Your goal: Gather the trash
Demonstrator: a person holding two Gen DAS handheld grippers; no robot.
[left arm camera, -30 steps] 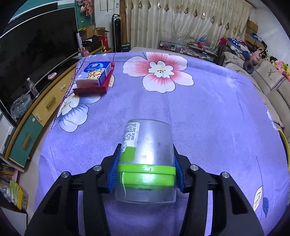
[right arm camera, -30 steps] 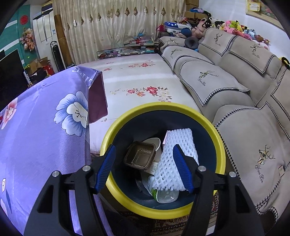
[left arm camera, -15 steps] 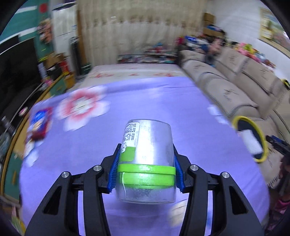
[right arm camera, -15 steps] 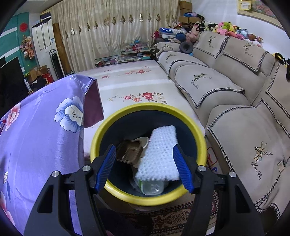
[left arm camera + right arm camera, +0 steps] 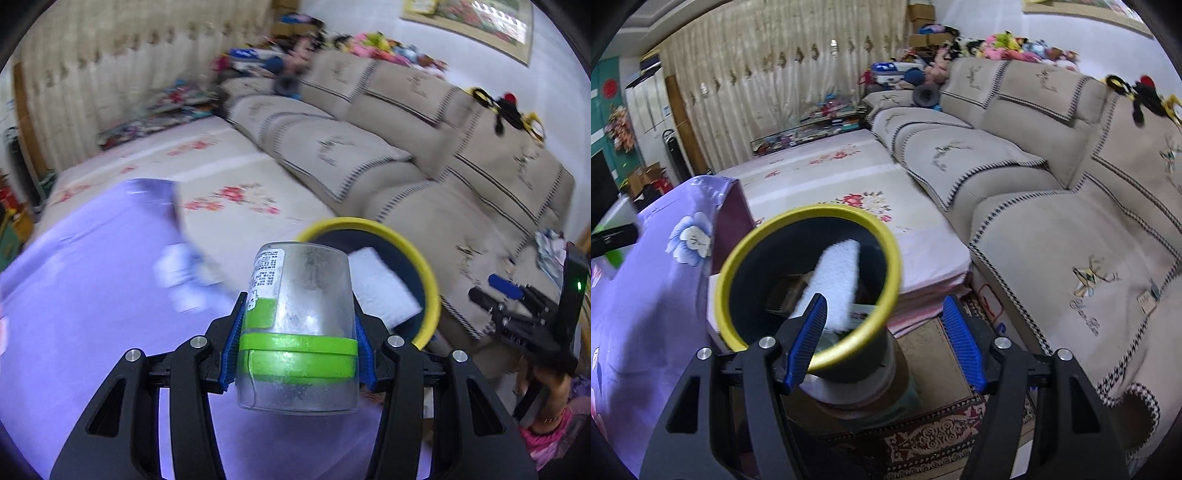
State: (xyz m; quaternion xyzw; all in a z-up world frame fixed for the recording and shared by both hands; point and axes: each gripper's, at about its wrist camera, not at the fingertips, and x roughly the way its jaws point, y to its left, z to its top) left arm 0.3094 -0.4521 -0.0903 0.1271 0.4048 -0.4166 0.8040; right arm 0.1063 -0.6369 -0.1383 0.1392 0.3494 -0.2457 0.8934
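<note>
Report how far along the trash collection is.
Done: the yellow-rimmed bin already holds a white foam net and a brown tray. In hand: the left gripper is shut on a clear plastic cup with green bands, above the purple cloth, the bin just beyond it. The right gripper is open and empty. Left: carry the cup over the bin and release.

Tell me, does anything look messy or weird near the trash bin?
Mostly fine. The white foam net sticks up at a slant inside the yellow-rimmed bin instead of lying flat. The left gripper grips a clear cup; the right gripper is open and empty.
</note>
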